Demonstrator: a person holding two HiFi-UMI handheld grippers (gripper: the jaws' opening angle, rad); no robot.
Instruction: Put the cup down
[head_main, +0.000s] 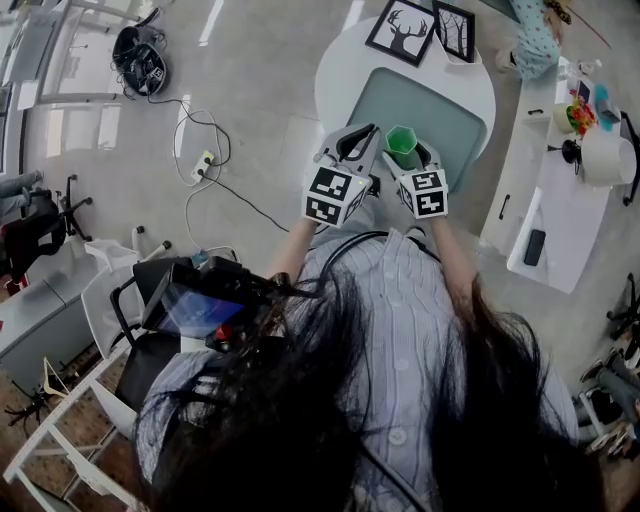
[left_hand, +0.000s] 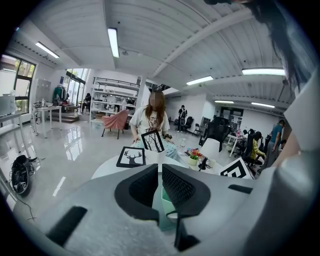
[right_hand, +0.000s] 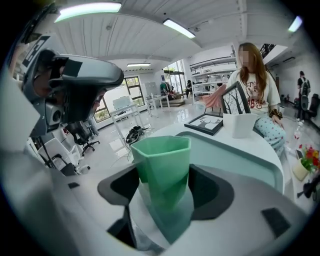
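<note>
White round table (head_main: 340, 60) with teal mat (head_main: 445, 120); green cup (head_main: 402, 138) clamped upright in right gripper (head_main: 408, 152), over mat's near edge.
Risks tipping or falling off the table edge if released early or tilted; seemingly empty, interior only partly visible. Left gripper (head_main: 358, 140) nearly closed, holding nothing.
</note>
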